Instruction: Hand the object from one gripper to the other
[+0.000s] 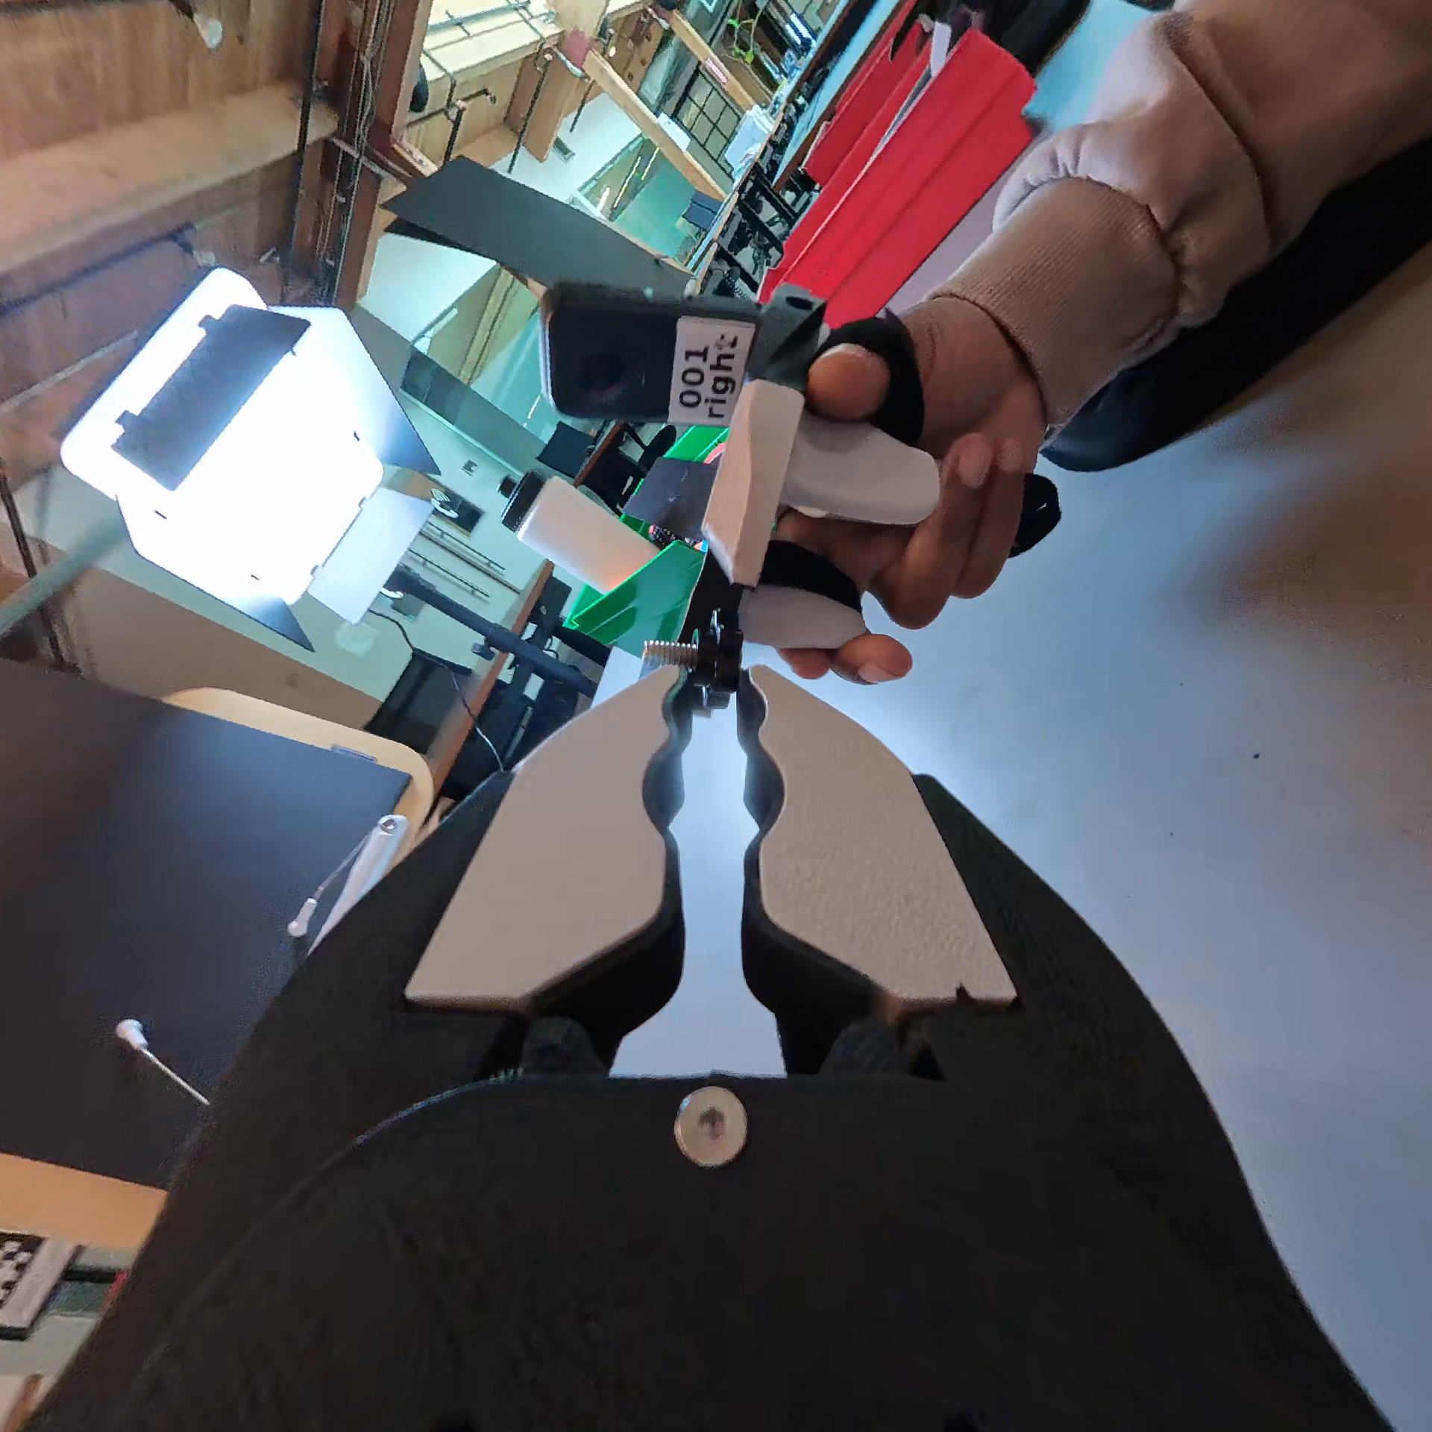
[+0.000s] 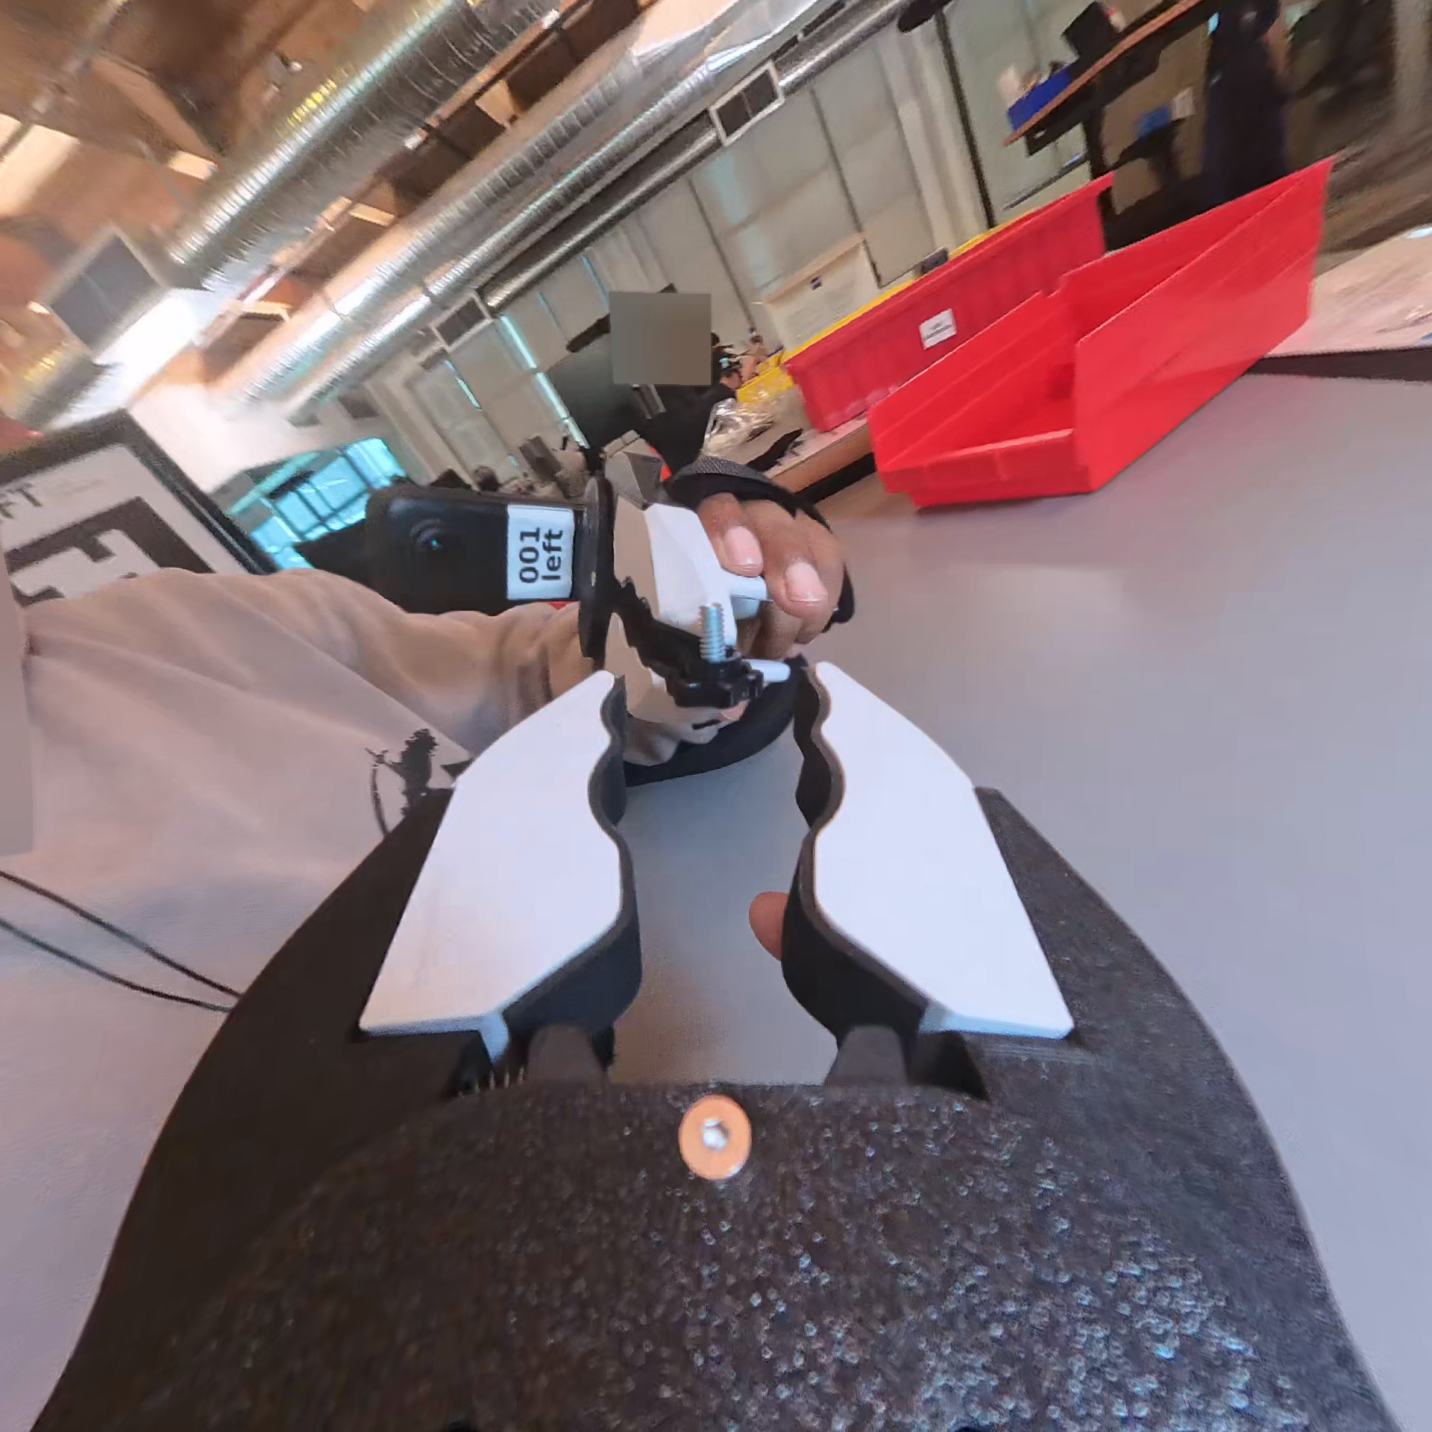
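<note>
The left gripper [image 1: 709, 686] pinches a black knob with a threaded stud [image 2: 717, 659] at its fingers' tips, above the grey worktop [image 2: 1162, 736], while only the right wrist view shows the right gripper [image 2: 709, 682] fingers spread around it.

Workshop, red parts bins [image 2: 1085, 403], exposed ducting [image 2: 434, 232] (silver), workbenches [image 1: 643, 116]

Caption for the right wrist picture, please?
Open right hand-held gripper faces the black-knobbed screw pinched in the left hand-held gripper.
</note>
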Demonstrator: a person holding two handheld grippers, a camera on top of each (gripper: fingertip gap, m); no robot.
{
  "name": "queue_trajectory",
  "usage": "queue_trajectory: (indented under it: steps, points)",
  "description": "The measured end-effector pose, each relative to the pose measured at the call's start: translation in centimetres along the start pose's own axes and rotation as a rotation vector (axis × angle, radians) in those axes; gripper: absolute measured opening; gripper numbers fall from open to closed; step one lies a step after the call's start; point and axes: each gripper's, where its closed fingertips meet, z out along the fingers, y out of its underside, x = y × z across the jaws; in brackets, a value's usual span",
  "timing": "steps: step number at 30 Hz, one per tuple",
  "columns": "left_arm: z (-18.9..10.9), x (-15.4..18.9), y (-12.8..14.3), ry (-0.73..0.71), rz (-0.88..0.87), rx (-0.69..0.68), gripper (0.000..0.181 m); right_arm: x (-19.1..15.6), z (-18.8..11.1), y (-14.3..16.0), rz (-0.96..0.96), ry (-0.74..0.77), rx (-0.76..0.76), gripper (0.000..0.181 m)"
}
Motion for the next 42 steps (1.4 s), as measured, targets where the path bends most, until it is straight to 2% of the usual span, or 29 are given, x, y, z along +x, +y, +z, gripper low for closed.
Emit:
queue_trajectory:
  steps: [4,7,9,12,17,19,23,26,31,42]
  points:
    - [0.1,0.4,-0.3,-0.006,0.061,-0.004,0.011,-0.2,0.5,0.7,0.004,-0.014,-0.028,0.024]
    - [0.1,0.2,-0.3,-0.012,0.047,0.001,0.011,-0.2,0.4,0.5,-0.066,0.017,-0.029,0.024]
    - [0.1,0.0,-0.4,-0.007,-0.033,0.018,0.012,-0.2,0.3,0.3,-0.112,0.034,-0.015,0.024]
    - [-0.2,-0.7,-0.9,0.044,-0.275,0.097,0.022,-0.2,-0.3,-0.8,-0.227,0.079,0.031,0.023]
    - [-1.0,-3.1,-1.6,0.211,-0.907,0.253,0.023,0.9,-1.1,-0.9,-0.575,0.261,-0.011,0.024]
    - [-0.8,-2.9,-1.5,0.241,-0.998,0.269,0.023,0.9,-0.6,-0.4,-0.683,0.304,-0.039,0.024]
    - [-0.1,-0.6,-2.0,0.318,-0.921,0.212,0.017,0.6,0.0,0.2,-0.767,0.327,-0.071,0.024]
    - [0.2,-0.1,-1.8,0.293,-0.87,0.166,0.009,0.8,0.1,0.4,-0.831,0.366,-0.098,0.024]
    - [0.2,-0.4,-1.1,0.237,-0.753,0.116,0.006,1.3,-0.2,-0.1,-0.973,0.477,-0.131,0.024]
    - [-0.2,-1.1,-1.5,0.238,-0.816,0.185,0.005,0.5,-0.2,-0.8,-0.974,0.468,-0.088,0.024]
